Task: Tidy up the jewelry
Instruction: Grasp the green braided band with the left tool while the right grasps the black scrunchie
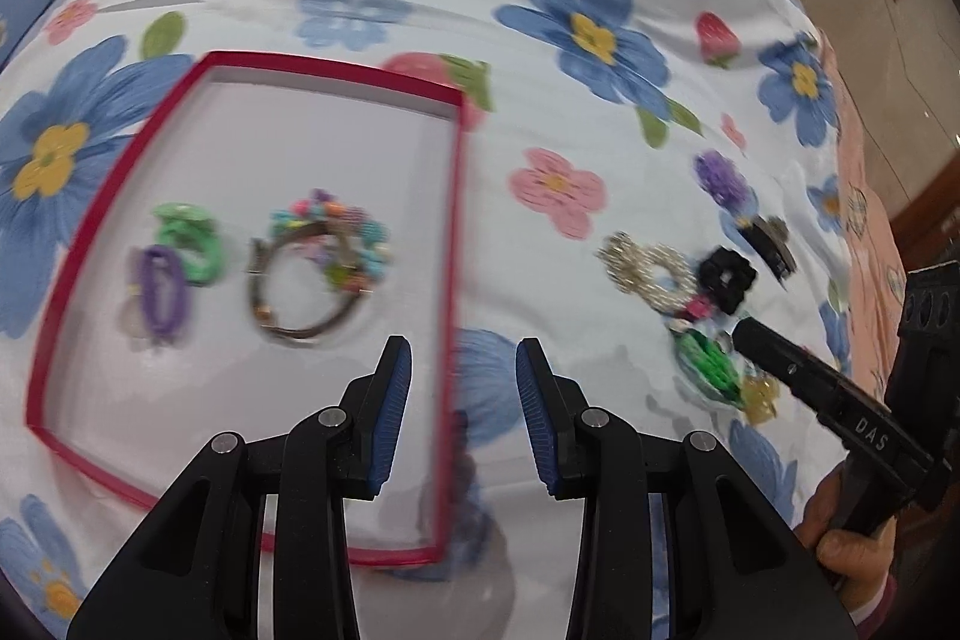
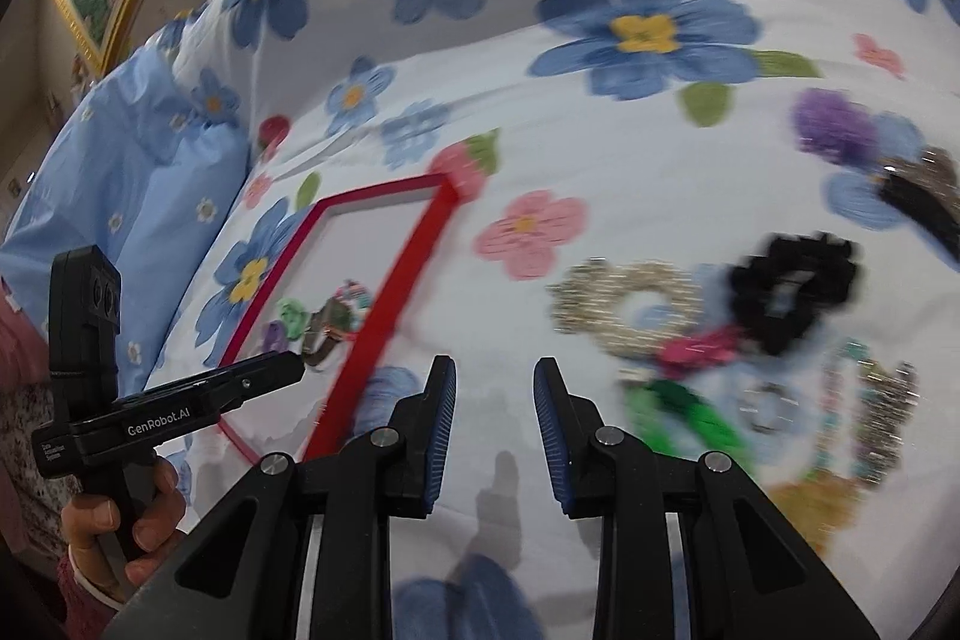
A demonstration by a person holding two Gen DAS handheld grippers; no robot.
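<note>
My left tool [image 1: 463, 376] has its blue pads apart with nothing between them; it hangs over the near right edge of the red-rimmed tray [image 1: 459, 196]. My right tool [image 2: 493, 394] also stands parted and empty, over bare flowered bedspread [image 2: 600, 148] just right of the tray's red wall. No earlier view is at hand, so I speak only of how they stand.

Inside the tray, on its pale floor, lie a beaded bracelet [image 1: 318, 274] with a brown band, a green hair tie [image 1: 192, 244] and a purple hair tie [image 1: 162, 292] touching it, all toward the near left part.

Right of the tray, well apart from it on the bedspread, sits the loose pile: a silver beaded ring [image 2: 630, 310], a black scrunchie [image 2: 792, 286] just beside it, a pink piece [image 2: 696, 349] between them, a green clip [image 2: 690, 412] nearer me, and a beaded strand [image 2: 858, 400] further right. A purple pompom [image 2: 834, 127] and a black clip [image 2: 924, 208] lie beyond. Blur hides finer detail.

A hand [image 2: 120, 520] grips the left tool's handle.
</note>
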